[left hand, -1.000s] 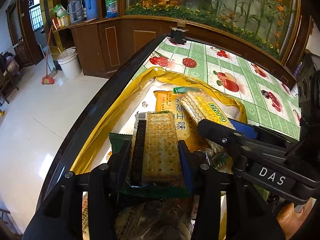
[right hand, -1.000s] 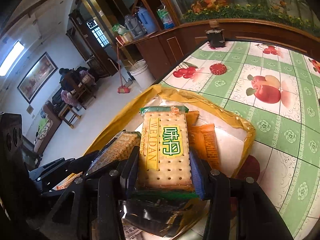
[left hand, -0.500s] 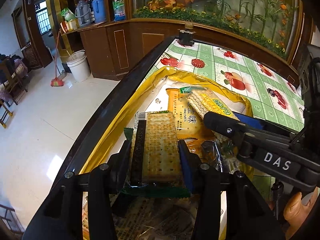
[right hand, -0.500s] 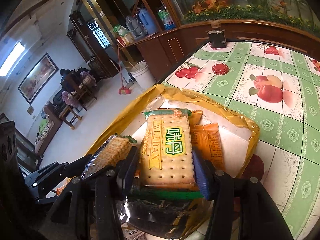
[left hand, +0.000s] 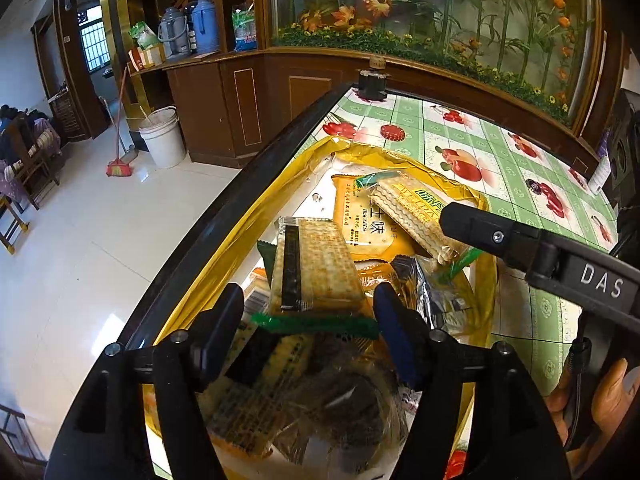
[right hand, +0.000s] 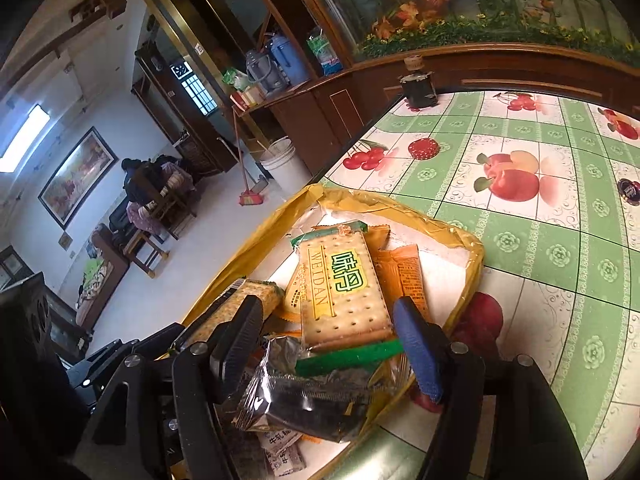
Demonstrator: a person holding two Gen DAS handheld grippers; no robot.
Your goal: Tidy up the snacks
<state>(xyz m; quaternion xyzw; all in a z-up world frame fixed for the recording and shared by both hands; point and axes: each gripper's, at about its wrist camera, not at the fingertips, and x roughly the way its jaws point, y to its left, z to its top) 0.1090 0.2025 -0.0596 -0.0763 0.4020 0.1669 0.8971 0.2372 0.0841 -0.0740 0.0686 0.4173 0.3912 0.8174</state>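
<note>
A yellow-rimmed box (left hand: 400,160) (right hand: 400,204) on the table holds several snack packs. My left gripper (left hand: 306,322) hangs over its near end with jaws opening. A clear cracker pack with a dark strip (left hand: 316,272) lies between the pads, which stand apart from it. My right gripper (right hand: 328,344) is also opening around a green-labelled cracker pack (right hand: 344,284) (left hand: 412,212), which rests on an orange biscuit packet (right hand: 404,276) (left hand: 360,216); the pads do not touch it. A dark foil packet (right hand: 312,396) lies beneath the right gripper's fingers. One right finger (left hand: 480,224) shows in the left wrist view.
The box sits at the table's dark left edge (left hand: 240,208), with tiled floor below. A fruit-patterned green cloth (right hand: 540,240) covers the table to the right. A dark jar (left hand: 372,84) (right hand: 418,88) stands at the far corner. A white bucket (left hand: 162,142) and a broom (left hand: 118,168) are on the floor.
Both grippers' jaws have widened and let go of their cracker packs, which now lie loose in the box. Both grippers have drawn back a little.
</note>
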